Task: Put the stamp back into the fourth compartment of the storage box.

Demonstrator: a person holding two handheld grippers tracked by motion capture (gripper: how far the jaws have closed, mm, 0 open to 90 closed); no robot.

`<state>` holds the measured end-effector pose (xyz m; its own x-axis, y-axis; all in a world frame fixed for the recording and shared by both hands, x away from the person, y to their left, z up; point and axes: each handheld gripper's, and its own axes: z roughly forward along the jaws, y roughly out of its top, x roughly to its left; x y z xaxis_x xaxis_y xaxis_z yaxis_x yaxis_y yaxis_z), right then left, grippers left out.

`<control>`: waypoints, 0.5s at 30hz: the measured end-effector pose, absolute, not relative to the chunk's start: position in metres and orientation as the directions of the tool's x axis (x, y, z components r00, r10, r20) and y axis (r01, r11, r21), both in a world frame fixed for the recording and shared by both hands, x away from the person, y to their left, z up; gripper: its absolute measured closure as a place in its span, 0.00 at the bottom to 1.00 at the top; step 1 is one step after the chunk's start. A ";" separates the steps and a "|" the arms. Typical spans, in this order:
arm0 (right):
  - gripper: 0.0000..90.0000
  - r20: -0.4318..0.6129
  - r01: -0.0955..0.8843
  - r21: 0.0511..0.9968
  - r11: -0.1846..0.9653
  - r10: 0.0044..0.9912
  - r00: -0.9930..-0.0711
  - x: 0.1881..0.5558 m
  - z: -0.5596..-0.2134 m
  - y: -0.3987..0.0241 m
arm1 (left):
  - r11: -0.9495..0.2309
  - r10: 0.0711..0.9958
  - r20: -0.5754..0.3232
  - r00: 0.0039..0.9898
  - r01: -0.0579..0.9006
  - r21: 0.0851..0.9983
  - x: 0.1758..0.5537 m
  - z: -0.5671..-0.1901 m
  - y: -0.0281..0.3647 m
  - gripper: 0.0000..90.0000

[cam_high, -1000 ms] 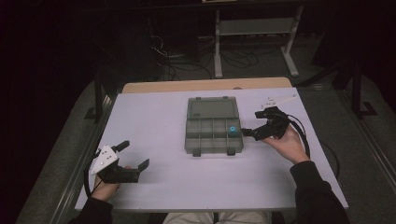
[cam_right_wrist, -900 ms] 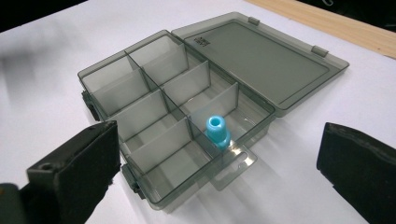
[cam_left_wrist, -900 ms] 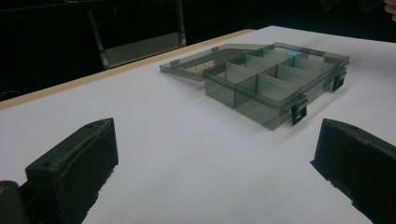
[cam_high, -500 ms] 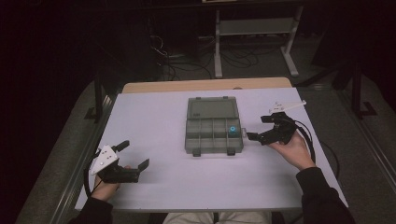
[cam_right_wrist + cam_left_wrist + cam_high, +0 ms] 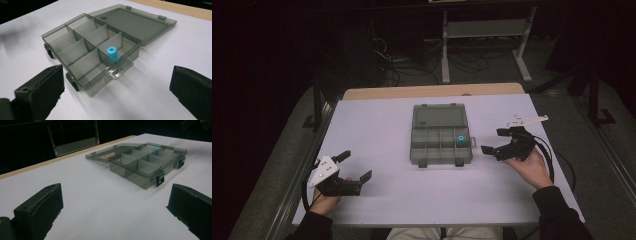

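Blue cap in box | right hand-held gripper released, withdrawn | left hand-held gripper released

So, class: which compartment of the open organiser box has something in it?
The compartment at the box's right end, nearest the right gripper: it alone holds the small blue cylinder.

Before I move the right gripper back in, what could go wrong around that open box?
1. The blue cap stands upright in a compartment by the near wall; a nudge could tip it.
2. The organizer box looks light and nothing holds it, so a push from the right gripper might slide it.
3. The open lid lies flat behind, so a sweep could catch it.
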<state>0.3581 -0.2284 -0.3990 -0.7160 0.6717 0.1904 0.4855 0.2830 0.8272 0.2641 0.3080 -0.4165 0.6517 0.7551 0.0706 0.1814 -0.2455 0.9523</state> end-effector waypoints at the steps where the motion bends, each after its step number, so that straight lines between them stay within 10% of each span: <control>1: 0.00 0.191 0.486 0.829 0.278 0.675 -0.712 0.356 -0.400 -0.230 | -0.244 0.755 0.071 0.652 0.180 0.953 0.264 -0.416 0.308 0.00; 15: 0.00 0.197 0.474 0.850 0.231 0.695 -0.691 0.335 -0.407 -0.248 | -0.249 0.753 0.073 0.654 0.181 0.951 0.264 -0.416 0.307 0.00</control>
<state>0.3346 -0.2477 -0.4068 -0.6910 0.6954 0.1972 0.4744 0.2306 0.8495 0.2640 0.3074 -0.4165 0.6542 0.7528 0.0726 0.1809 -0.2489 0.9515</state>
